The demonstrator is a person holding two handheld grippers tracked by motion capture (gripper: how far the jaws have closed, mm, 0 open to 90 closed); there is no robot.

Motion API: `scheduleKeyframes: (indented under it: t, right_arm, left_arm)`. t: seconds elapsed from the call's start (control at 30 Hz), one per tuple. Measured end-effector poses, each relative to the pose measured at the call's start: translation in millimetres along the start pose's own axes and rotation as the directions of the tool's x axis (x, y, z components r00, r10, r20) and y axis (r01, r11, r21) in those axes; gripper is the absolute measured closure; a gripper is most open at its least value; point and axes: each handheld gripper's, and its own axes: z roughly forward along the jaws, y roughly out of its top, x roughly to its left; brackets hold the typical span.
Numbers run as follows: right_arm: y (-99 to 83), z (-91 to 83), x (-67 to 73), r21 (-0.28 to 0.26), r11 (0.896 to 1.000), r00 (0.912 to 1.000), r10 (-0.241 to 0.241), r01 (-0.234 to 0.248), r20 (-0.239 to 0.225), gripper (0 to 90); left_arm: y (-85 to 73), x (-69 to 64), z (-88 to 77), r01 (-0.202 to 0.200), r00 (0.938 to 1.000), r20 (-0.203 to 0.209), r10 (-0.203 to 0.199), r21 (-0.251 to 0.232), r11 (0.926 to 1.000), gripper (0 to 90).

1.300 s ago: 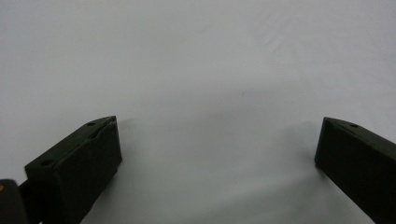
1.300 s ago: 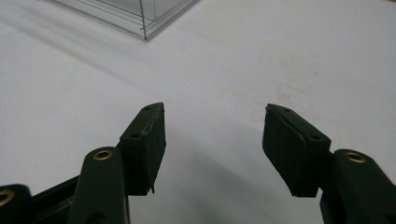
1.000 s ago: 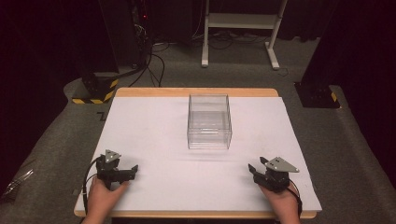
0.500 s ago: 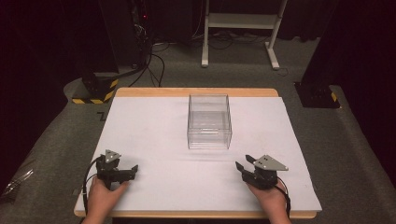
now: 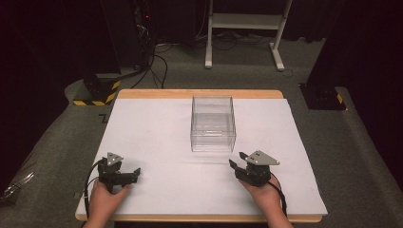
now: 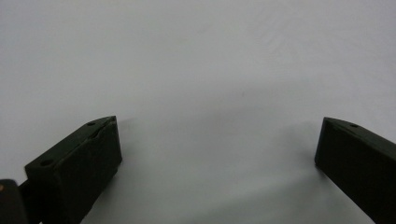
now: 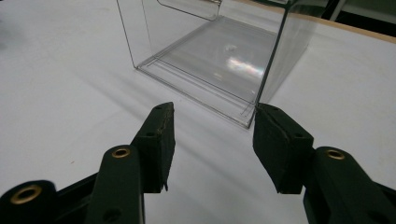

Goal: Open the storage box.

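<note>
A clear plastic box (image 5: 213, 123) stands empty and open-topped in the middle of the white table (image 5: 157, 133). My right gripper (image 5: 237, 160) sits just in front of the box's near right corner, open, its jaws apart with nothing between them. In the right gripper view that gripper (image 7: 212, 135) points at the box (image 7: 219, 51), whose near corner edge rises just beyond the right fingertip. My left gripper (image 5: 136, 172) rests low at the front left, open and empty; in the left gripper view it (image 6: 217, 144) faces bare white surface.
The wooden table edge (image 5: 199, 93) runs along the far side. Beyond it on the dark carpet are a white metal stand (image 5: 244, 28), cables (image 5: 152, 61) and yellow-black striped bases (image 5: 97, 95).
My right gripper has moved left and forward, from the table's front right toward the box's near right corner. The left gripper has stayed put.
</note>
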Motion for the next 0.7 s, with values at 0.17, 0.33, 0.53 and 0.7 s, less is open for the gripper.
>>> scheduleKeyframes:
  t: [0.17,0.33,0.53,0.7]
  right_arm:
    - [7.1,7.1,2.6,-0.007,1.000,1.0000,0.010,-0.010,0.002,51.3]
    - [13.0,12.3,4.5,-0.018,1.000,1.0000,-0.004,0.004,-0.006,50.8]
    - [19.4,20.8,5.1,-0.025,1.000,0.9999,0.002,-0.002,-0.012,50.6]
    - [23.1,28.6,5.0,-0.035,0.999,0.9996,0.016,-0.017,-0.024,51.5]
  left_arm:
    - [-0.1,-0.3,0.0,0.002,1.0000,0.001,-0.002,-0.001,1.0000,0.5]
    - [0.1,0.1,0.0,0.001,1.0000,0.001,-0.001,0.000,1.0000,0.5]
    - [0.0,0.0,0.0,0.001,1.0000,0.001,-0.001,0.000,1.0000,0.5]
    - [-0.1,-0.1,-0.1,0.000,1.0000,0.000,0.000,0.000,1.0000,0.5]
